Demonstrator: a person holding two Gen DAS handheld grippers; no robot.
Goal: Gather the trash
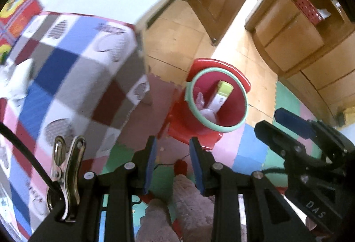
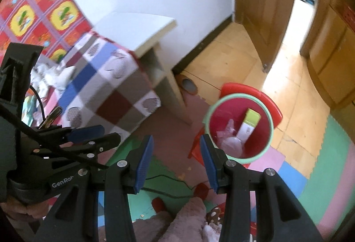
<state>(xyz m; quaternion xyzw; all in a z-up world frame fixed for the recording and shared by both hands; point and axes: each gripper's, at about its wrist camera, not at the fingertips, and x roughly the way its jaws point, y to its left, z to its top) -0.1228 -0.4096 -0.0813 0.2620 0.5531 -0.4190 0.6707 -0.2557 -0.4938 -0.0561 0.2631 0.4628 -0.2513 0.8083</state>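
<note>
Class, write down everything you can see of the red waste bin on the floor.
The red waste bin is round, looks like plastic and carries a pale green ring around its rim. It stands upright and open on the floor, near the edge of the coloured foam mats, on or against a red stool-like piece. Inside lie a white and lime-green carton leaning on the wall and crumpled pinkish wrappers. Neither tool touches it.

I count one red bin [image 1: 230,113] with one green-and-white box [image 1: 221,95] inside it. I hold two grippers, left [image 1: 174,163] and right [image 2: 176,163]. One checked bedspread [image 1: 73,69], one white side table [image 2: 137,29].
</note>
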